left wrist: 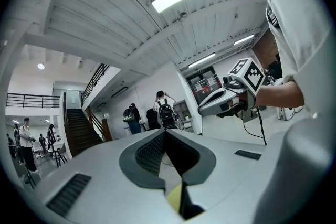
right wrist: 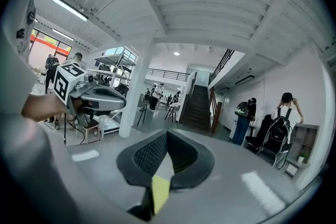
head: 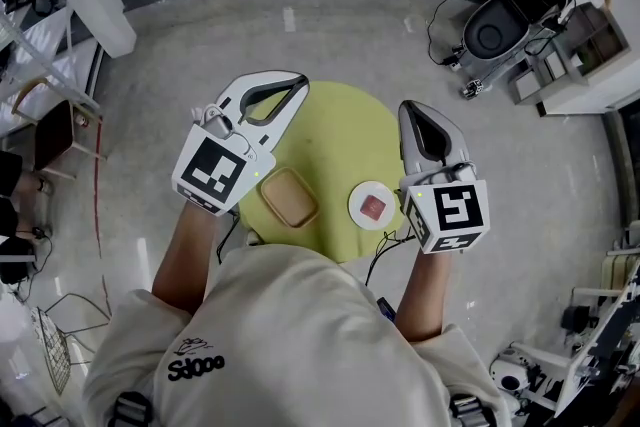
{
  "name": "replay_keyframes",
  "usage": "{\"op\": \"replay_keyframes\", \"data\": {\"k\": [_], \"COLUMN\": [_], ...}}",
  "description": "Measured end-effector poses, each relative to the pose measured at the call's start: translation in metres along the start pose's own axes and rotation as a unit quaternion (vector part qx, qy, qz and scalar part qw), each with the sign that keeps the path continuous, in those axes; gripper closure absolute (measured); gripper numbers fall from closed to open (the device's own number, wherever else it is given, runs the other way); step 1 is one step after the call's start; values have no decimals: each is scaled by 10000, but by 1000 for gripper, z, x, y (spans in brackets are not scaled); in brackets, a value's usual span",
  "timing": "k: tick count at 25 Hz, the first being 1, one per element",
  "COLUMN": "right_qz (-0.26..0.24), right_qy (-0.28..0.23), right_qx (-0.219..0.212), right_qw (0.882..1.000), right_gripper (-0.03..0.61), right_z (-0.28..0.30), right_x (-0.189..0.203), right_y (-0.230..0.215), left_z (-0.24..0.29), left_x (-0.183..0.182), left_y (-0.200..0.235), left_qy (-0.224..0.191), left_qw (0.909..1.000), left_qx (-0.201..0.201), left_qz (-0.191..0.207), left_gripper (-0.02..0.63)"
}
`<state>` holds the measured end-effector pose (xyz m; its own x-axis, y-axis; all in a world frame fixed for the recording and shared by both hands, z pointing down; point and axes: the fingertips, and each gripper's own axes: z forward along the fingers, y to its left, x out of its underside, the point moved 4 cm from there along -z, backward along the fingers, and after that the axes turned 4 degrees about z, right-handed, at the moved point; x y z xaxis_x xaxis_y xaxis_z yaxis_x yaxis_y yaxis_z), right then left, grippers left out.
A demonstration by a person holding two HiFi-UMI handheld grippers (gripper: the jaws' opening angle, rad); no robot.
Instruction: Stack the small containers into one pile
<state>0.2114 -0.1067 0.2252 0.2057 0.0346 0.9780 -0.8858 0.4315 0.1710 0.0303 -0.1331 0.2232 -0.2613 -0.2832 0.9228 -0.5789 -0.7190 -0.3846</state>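
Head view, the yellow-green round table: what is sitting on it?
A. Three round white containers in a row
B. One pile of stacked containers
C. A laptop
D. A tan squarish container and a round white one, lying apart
D: the tan container and the round white container lie side by side on the table with a gap between them, neither on top of the other.

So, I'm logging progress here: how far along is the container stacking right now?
Done: nothing is stacked. The tan rectangular container and the round white container sit side by side, apart, on the yellow-green table.
In hand: nothing. The left gripper and right gripper are both shut and empty.
Left: the whole job of setting one container on the other.
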Motion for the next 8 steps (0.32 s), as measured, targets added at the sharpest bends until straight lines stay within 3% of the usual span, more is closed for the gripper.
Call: {"op": "replay_keyframes", "data": {"k": [8], "right_qz": [-32], "right_qy": [47], "right_qx": [-55], "right_qw": [10000], "right_gripper": [569], "right_z": [-5], "right_x": [2], "right_y": [1], "left_z": [-1], "left_x": [1], "left_y": [-7], "left_qy": [56], "left_qw": [10000], "left_qx": [26], "left_qz": [-34], "left_gripper": [607]}}
